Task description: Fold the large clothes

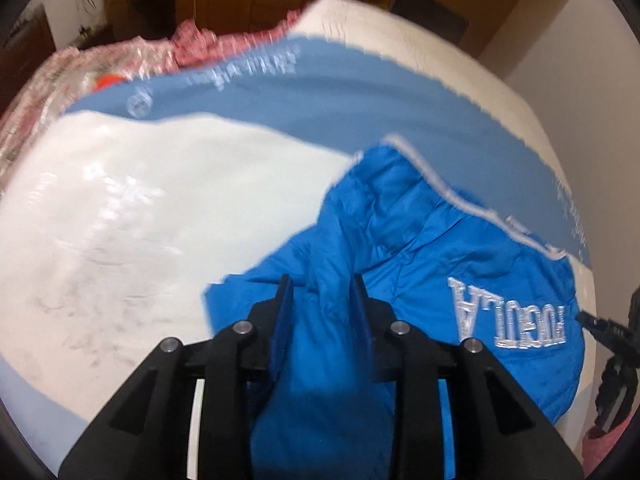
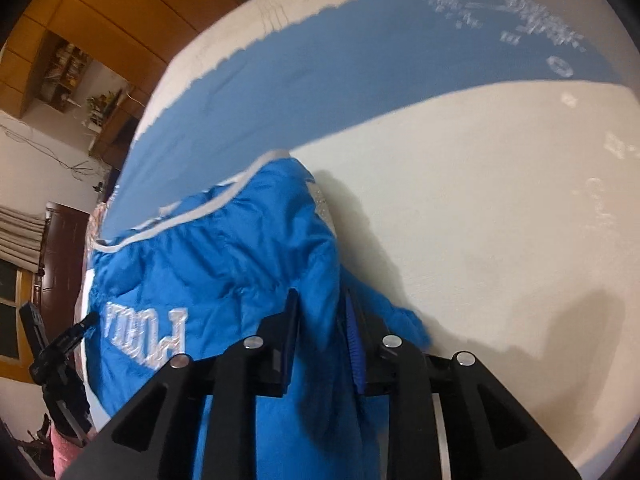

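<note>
A bright blue padded jacket (image 1: 420,248) with white piping and white embroidered lettering lies bunched on a white and blue sheet (image 1: 168,208). My left gripper (image 1: 323,288) is shut on a thick fold of the jacket, which fills the gap between its fingers. In the right wrist view the jacket (image 2: 208,256) lies at lower left. My right gripper (image 2: 322,304) is shut on another fold of it, lifted slightly off the sheet (image 2: 500,240). The other gripper shows at each view's edge: the right gripper (image 1: 612,336) and the left gripper (image 2: 60,356).
A pink and red patterned bundle in clear plastic (image 1: 96,68) lies at the far left of the surface. Wooden cabinets (image 2: 100,20) and a dark door (image 2: 64,248) stand behind. The surface edge curves along the far side.
</note>
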